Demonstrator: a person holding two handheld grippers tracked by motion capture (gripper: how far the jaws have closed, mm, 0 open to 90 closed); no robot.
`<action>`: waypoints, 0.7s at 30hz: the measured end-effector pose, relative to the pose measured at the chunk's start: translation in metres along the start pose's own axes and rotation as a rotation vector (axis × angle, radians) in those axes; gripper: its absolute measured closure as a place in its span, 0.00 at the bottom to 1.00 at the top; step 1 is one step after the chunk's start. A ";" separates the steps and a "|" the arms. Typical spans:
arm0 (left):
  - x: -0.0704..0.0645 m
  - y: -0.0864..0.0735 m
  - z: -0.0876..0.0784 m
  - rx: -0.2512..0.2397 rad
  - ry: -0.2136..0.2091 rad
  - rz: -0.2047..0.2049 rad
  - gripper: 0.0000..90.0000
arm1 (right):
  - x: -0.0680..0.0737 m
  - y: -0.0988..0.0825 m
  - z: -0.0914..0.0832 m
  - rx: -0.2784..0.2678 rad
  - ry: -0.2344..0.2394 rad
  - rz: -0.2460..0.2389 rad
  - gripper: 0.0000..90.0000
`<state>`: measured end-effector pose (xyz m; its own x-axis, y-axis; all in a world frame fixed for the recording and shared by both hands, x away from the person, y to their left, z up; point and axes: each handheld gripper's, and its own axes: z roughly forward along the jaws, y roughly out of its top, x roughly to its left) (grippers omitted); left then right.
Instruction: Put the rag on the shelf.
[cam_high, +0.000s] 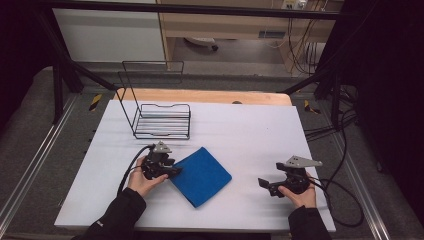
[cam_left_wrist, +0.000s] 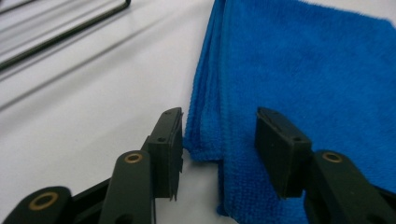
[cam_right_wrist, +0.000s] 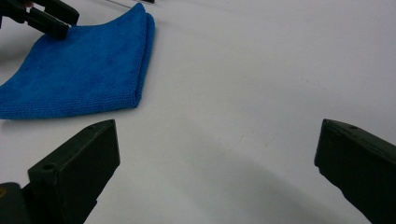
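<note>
While the left gripper (cam_left_wrist: 219, 140) sits at the left corner of the folded blue terry cloth (cam_high: 201, 175) lying flat on the white table (cam_high: 250, 130), its half-closed jaws straddle the layered edge without pressing it; the right gripper (cam_right_wrist: 215, 163) rests well apart, jaws wide and empty

Folded cloth (cam_high: 201, 175): solid bright blue, fine looped terry texture, no print. Left gripper (cam_high: 172, 171) and right gripper (cam_high: 264, 184): black jaws, brass-coloured pivot rings on the left one, each topped with a grey three-cornered plate. Table (cam_high: 250, 130): plain white top, light wooden strip along the far edge. Wire rack (cam_high: 162, 120): black, possibly very dark grey. Sleeves (cam_high: 117, 215): black.
</note>
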<state>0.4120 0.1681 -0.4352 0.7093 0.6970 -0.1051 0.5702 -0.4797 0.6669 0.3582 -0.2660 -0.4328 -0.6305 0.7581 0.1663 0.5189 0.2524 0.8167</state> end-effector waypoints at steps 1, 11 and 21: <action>0.001 -0.001 0.003 0.019 -0.002 -0.002 0.60 | 0.001 0.000 0.000 0.003 0.002 0.008 0.01; 0.001 -0.001 0.007 0.035 -0.028 -0.018 0.72 | 0.000 0.000 0.001 0.004 0.005 0.002 0.01; -0.005 -0.001 0.004 0.062 -0.051 -0.038 0.92 | 0.001 0.000 0.001 0.002 0.009 0.001 0.01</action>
<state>0.4095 0.1623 -0.4383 0.7058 0.6881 -0.1684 0.6208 -0.4862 0.6151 0.3584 -0.2646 -0.4330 -0.6352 0.7528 0.1726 0.5208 0.2524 0.8155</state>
